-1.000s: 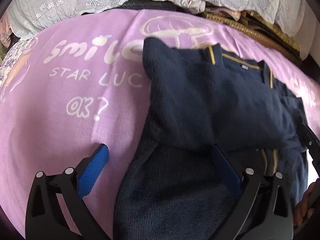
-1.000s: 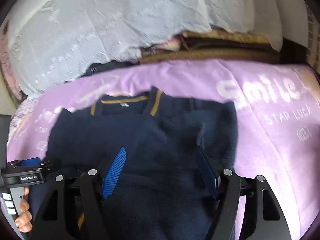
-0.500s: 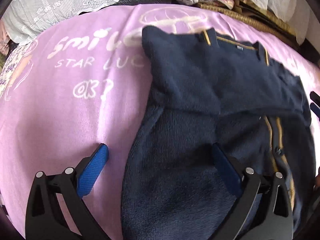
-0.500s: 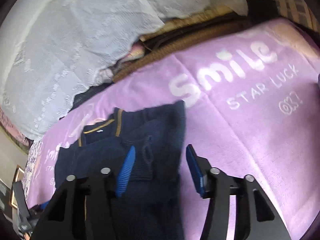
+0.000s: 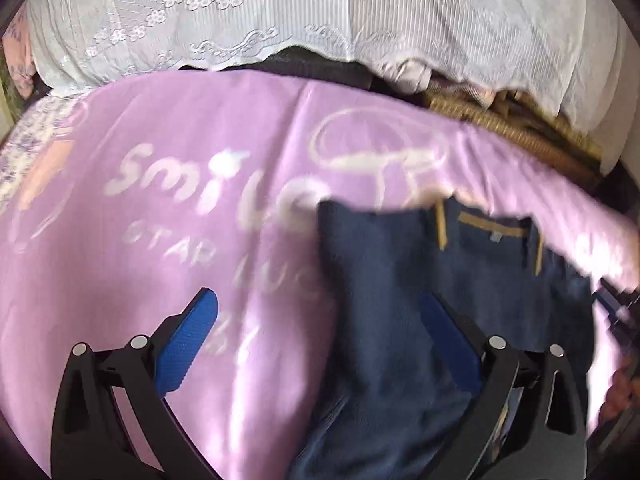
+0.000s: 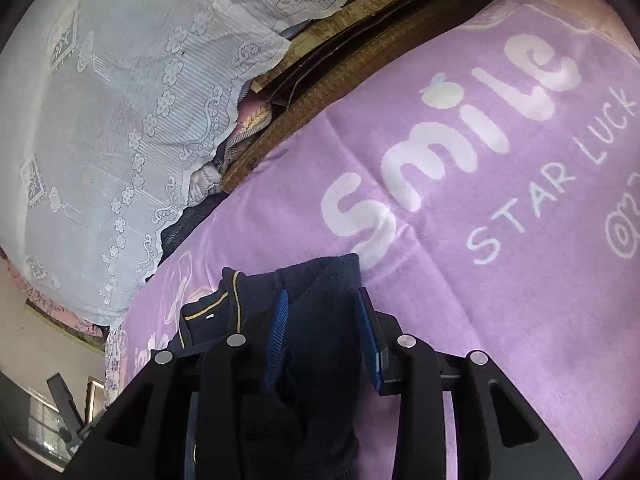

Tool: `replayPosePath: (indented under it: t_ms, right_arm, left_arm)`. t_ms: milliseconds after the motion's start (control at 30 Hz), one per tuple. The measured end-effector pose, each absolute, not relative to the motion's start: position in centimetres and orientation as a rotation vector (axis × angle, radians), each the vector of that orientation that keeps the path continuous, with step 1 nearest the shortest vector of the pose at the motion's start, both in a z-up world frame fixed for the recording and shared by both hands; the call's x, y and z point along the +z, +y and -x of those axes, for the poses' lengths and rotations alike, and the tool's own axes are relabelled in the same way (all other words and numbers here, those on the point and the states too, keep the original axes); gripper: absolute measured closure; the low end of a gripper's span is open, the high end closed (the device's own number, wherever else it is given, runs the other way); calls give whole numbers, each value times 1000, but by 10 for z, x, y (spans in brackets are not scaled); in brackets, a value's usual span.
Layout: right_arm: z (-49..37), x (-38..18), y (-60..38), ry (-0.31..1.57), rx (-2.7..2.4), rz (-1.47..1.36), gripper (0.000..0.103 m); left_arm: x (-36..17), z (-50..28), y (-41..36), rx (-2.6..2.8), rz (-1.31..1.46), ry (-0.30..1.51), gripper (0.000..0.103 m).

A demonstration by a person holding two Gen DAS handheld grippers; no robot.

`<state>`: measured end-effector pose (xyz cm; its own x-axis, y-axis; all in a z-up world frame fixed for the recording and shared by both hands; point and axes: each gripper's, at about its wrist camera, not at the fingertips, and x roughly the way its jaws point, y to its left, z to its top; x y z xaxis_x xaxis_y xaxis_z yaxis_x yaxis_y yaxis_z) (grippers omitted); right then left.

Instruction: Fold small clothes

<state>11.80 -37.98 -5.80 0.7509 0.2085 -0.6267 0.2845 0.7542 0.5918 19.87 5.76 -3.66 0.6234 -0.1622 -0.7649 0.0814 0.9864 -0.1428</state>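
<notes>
A: State the position of the garment.

B: The navy sweater lies on the purple blanket, collar toward the far edge, where the lace cloth hangs. One side panel is already folded over the body. In the left wrist view the garment sits to the right of centre, partly blurred.

A: Report the right gripper.

B: Its jaws are closing. A thick fold of the sweater stands between the blue pads, at the outer side edge next to the bare blanket. The cloth fills the gap and both pads appear to meet it, so a grip is forming on that edge.

A: Report the left gripper.

B: Fully spread and empty. One pad is over bare blanket, the other over the sweater; nothing is pinched.

A: Which step is in hand?

B: By judgement, the second side fold: the right gripper takes the outer edge to carry it across the body.

A: Requirements for the next move?

B: Complete the closure on all layers of the fold. Lift only enough to clear the body, then draw the edge across toward the collar line and lay it flat. The left gripper likely needs to pin or take the matching lower edge so the panel does not drag or twist.
</notes>
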Motion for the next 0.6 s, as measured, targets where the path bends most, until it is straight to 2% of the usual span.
replayPosePath:
  t_ms: [100,233,300,500,600]
  right_arm:
    - [-131,-69,-376,788,-72,-642,69]
    - [-133,-79,-388,786,-55,-720,76]
    - [-128,-76,-388,768,-74,-722,78]
    - [-111,-50,-380,674,-64,-669,73]
    - [-121,-71,-382,796,-147,-638,68]
  left_arm:
    - [-46,-221,46,-235,184,877,4]
    - [-98,-261,29,-110,89,1027,4]
    - [-95,-261,28,-92,76,1010,4]
    - [-80,-250,64,-37,169,967,4]
    - [-78,-253,79,99,125,945,4]
